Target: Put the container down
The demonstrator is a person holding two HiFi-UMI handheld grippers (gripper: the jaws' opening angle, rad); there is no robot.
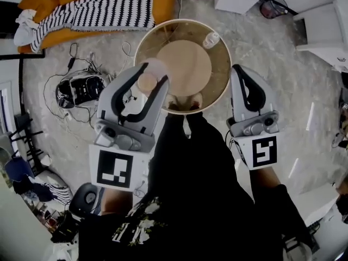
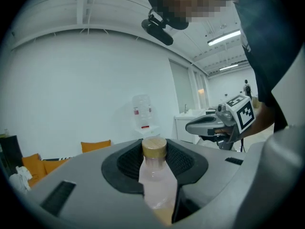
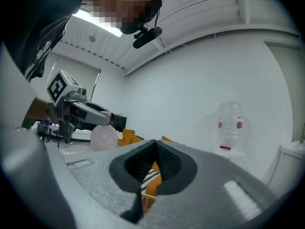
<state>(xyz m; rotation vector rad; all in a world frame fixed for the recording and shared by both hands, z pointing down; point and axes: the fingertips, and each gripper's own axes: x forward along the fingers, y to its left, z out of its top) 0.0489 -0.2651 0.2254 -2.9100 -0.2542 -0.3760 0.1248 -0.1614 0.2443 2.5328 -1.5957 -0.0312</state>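
A translucent pinkish bottle with a round wooden cap is the container. My left gripper is shut on it and holds it upright over the near left rim of a round table with a glass rim and a wooden middle. In the left gripper view the bottle stands between the black pads, cap uppermost. My right gripper hangs by the table's right rim, shut with nothing in it; in its own view the right gripper has its pads touching. That view also takes in the bottle.
A small white object lies on the table's far right part. An orange sofa with a striped blanket is beyond the table. Cables and a black device lie on the floor at left. White furniture stands at right.
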